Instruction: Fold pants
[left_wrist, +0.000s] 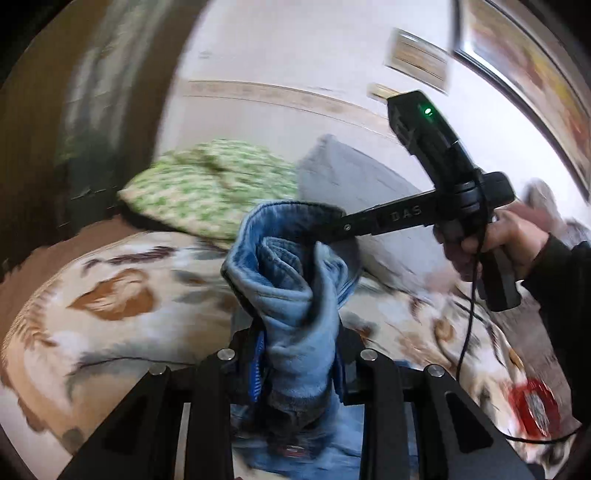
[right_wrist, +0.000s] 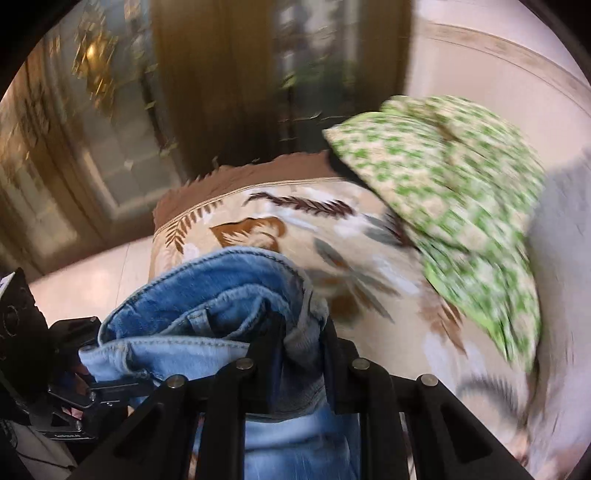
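The pants are blue jeans (left_wrist: 295, 295), bunched and held up above the bed. My left gripper (left_wrist: 295, 354) is shut on a thick fold of the denim. My right gripper (left_wrist: 328, 229) reaches in from the right of the left wrist view, a hand on its handle, and is shut on the same bunch higher up. In the right wrist view the jeans (right_wrist: 207, 295) fill the lower middle, clamped in my right gripper (right_wrist: 299, 332). The left gripper's body (right_wrist: 55, 369) shows at the lower left edge there.
A bed with a leaf-patterned beige cover (left_wrist: 122, 295) lies below. A green-and-white patterned pillow (right_wrist: 461, 206) and a grey pillow (left_wrist: 351, 177) sit at its head. A red item (left_wrist: 532, 410) lies on the bed at right. Wooden glass-panelled doors (right_wrist: 122, 122) stand behind.
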